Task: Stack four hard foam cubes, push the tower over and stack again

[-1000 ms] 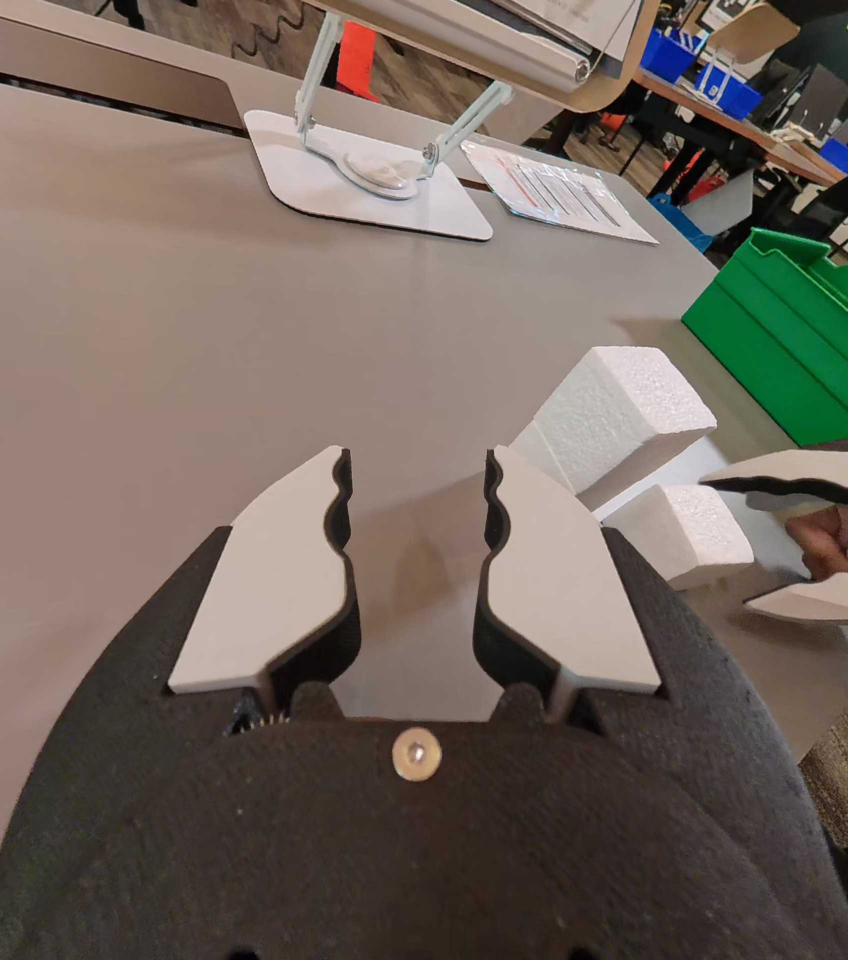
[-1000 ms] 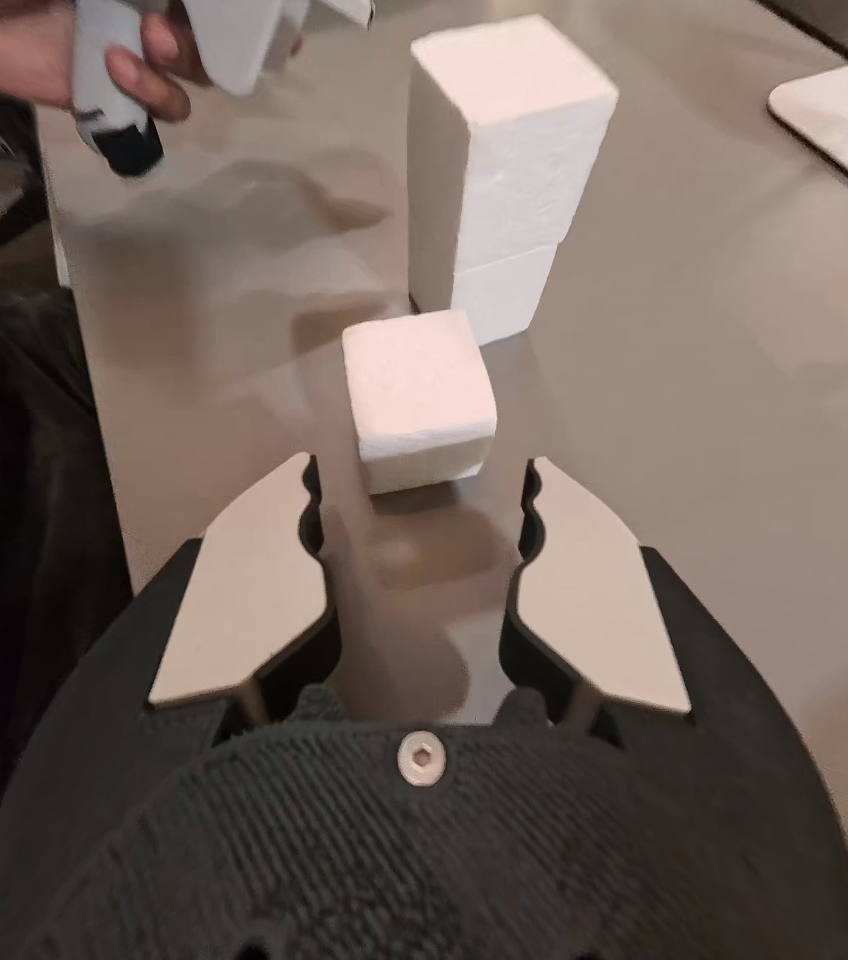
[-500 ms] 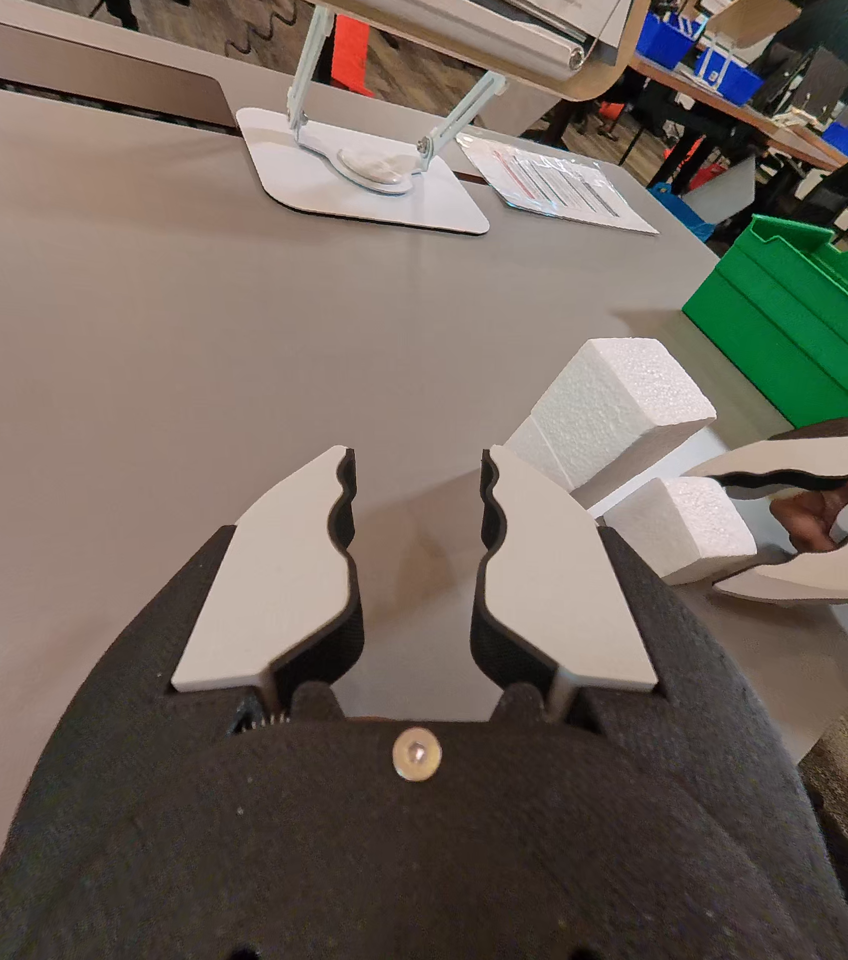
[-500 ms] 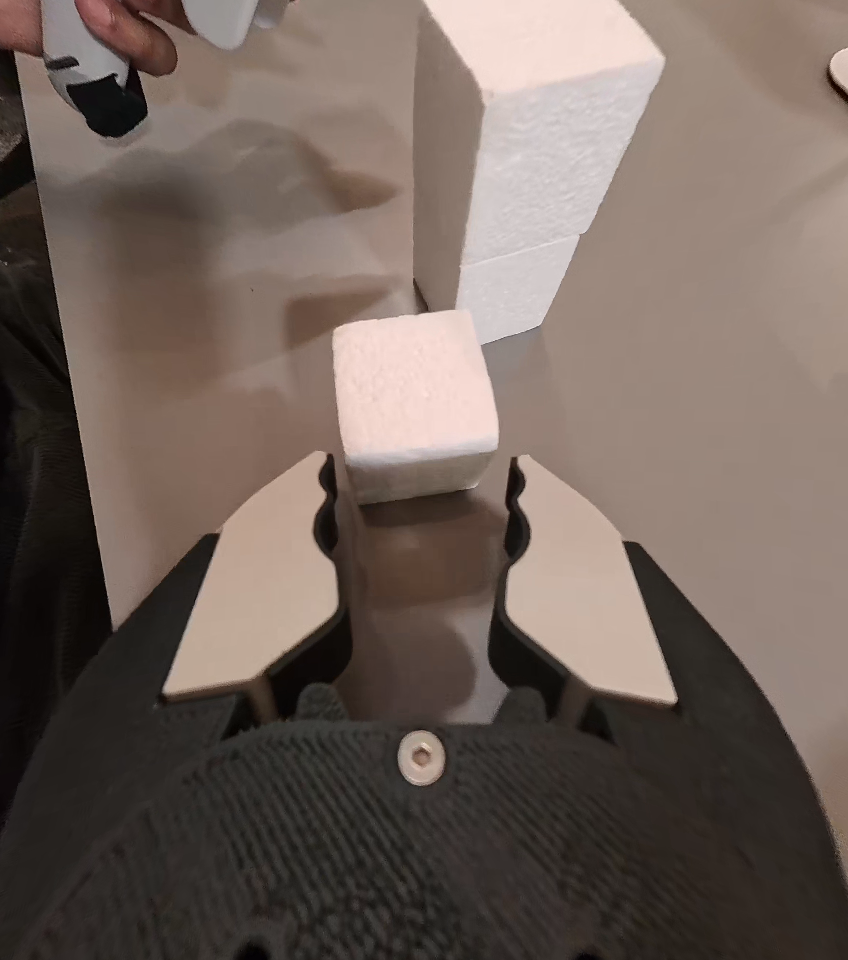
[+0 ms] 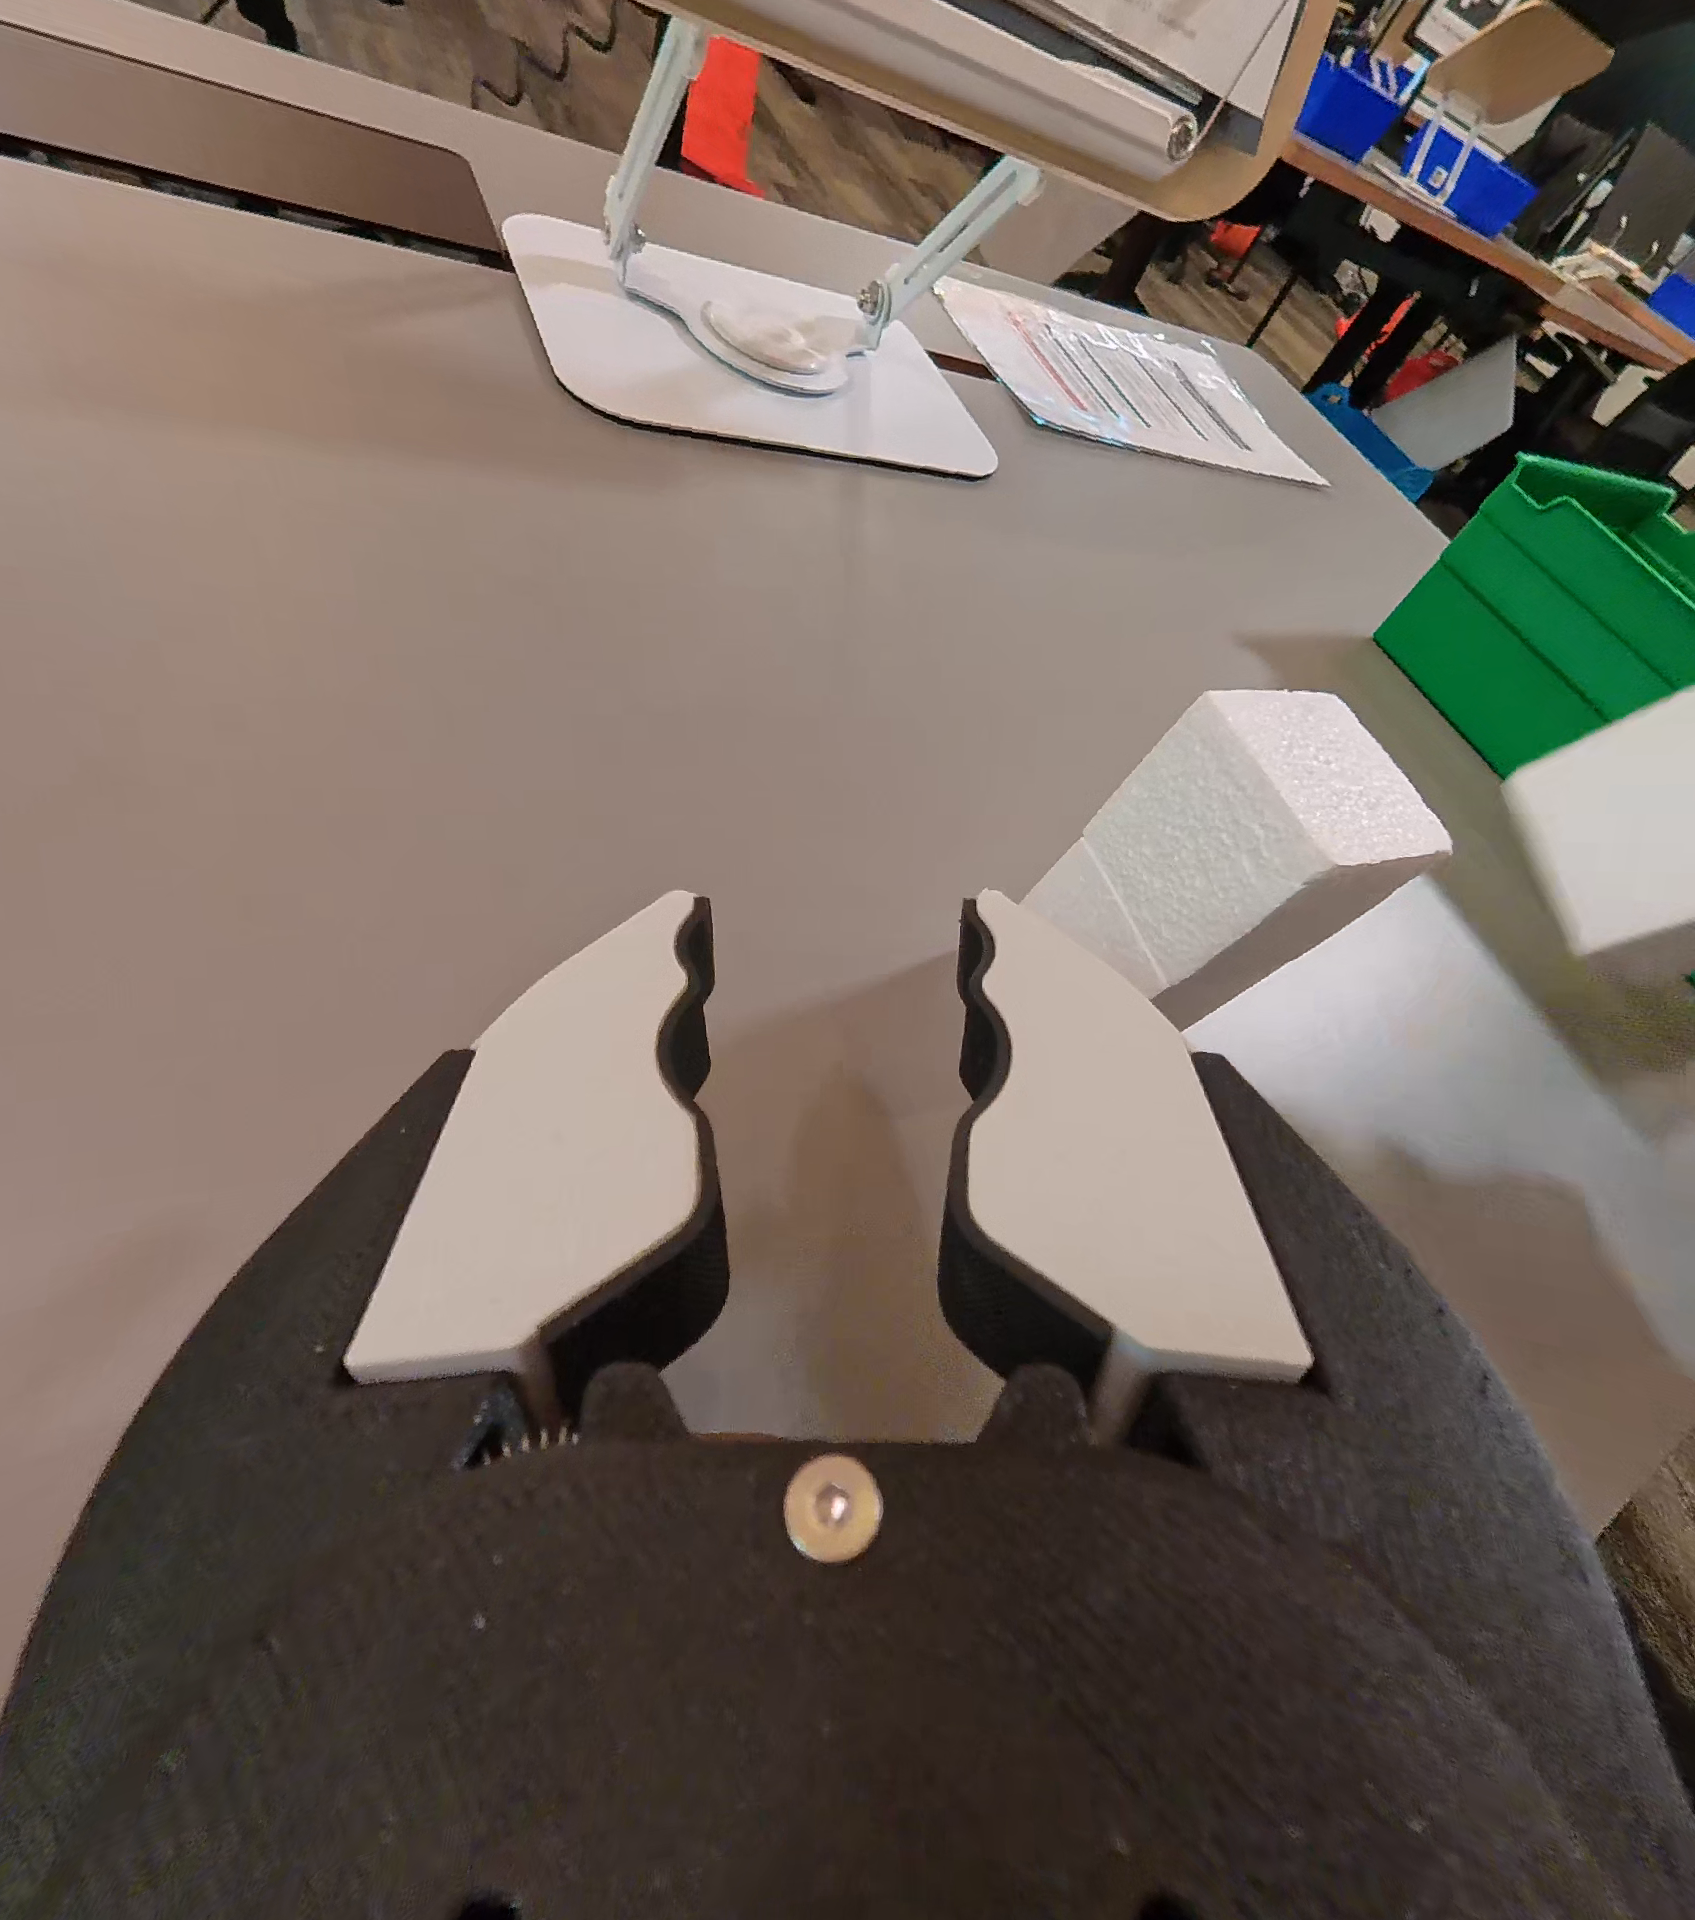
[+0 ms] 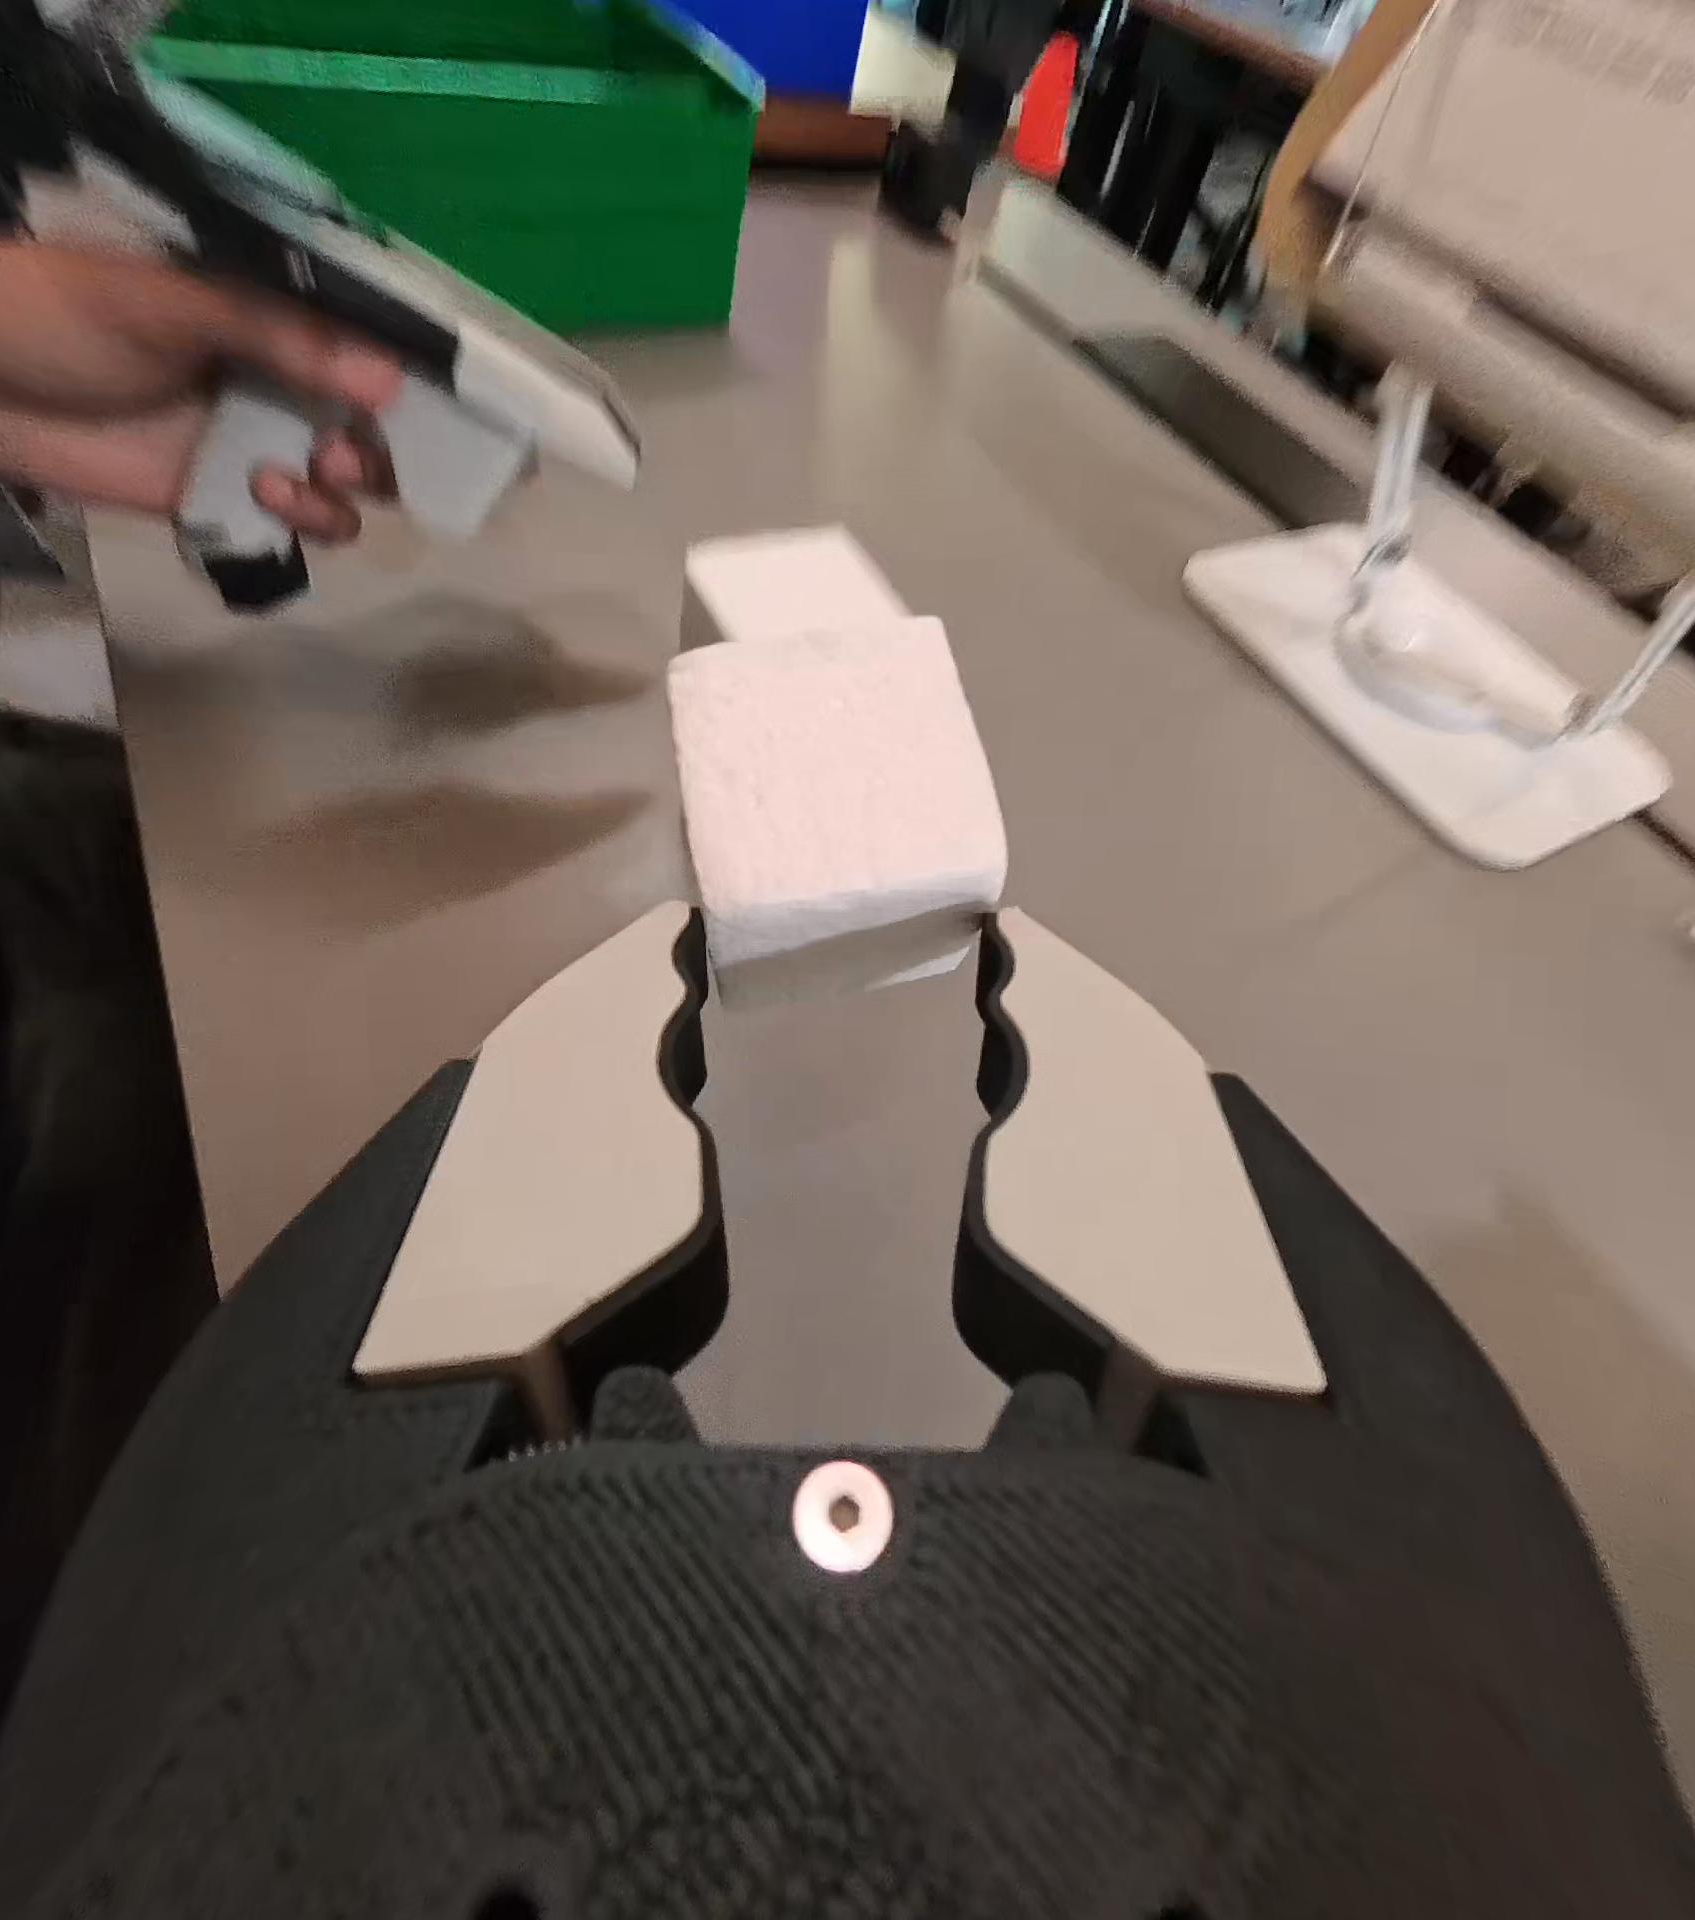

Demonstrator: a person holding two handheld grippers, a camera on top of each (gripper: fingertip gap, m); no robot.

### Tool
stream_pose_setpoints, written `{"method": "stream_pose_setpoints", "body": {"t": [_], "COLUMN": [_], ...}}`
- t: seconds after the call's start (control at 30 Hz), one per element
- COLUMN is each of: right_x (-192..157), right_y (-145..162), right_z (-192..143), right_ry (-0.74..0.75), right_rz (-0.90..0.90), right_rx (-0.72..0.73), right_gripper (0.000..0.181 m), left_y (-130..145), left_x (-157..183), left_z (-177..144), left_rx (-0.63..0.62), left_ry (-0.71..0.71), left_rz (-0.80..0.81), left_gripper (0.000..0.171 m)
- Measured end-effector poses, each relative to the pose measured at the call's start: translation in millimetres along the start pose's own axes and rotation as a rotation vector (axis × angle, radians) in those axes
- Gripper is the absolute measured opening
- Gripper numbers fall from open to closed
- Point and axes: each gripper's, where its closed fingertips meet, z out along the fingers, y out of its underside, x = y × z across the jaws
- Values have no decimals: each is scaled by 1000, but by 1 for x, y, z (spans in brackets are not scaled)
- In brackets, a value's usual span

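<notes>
My right gripper [image 6: 838,930] pinches a small white foam cube [image 6: 827,774] between its fingertips, lifted clear of the grey table [image 6: 1186,1039]. Just behind the cube stands a taller stack of white foam blocks [image 6: 791,582], only its top showing past the cube. My left gripper [image 5: 835,914] hangs over bare table with its fingers spread partway and nothing between them; the foam stack [image 5: 1238,831] stands just beside its right finger, apart from it.

The green bin [image 5: 1570,613] sits at the table's far right corner — from neither view can I tell what is in it.

The left wrist view catches the held cube [image 5: 1684,821] only as a blurred white block at the right edge, in front of the bin, and shows a plastic-sleeved sheet [image 5: 1123,379] beside the white stand's base plate [image 5: 749,358]. The right wrist view alone shows a hand [image 6: 126,384] gripping my left gripper's handle — off to the left, above the table edge, and blurred.
</notes>
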Motion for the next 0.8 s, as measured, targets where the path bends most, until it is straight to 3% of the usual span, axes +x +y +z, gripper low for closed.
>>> {"method": "stream_pose_setpoints", "body": {"t": [0.13, 0.37, 0.43, 0.53, 0.67, 0.8], "right_x": [8, 20, 15, 7, 1, 0], "right_y": [-61, -124, -121, -92, -69, -59], "right_z": [-3, 48, 61, 71, 71, 71], "right_ry": [-84, -192, -201, -187, -210, -238], "right_rz": [-24, -143, -150, -215, -172, -131], "right_rx": [83, 16, -12, -120, -153, -140], "right_gripper": [51, 51, 51, 51, 51, 51], "left_y": [4, 9, 10, 14, 15, 15], "left_x": [5, 3, 3, 1, -26, -20], "left_z": [2, 4, 3, 4, 7, 5], "left_rx": [-15, -44, -52, -80, -126, -122], "left_ry": [14, 3, 10, 18, -118, -42], "left_rz": [7, 46, 48, 86, 260, 132], "left_gripper": [47, 47, 47, 47, 46, 46]}}
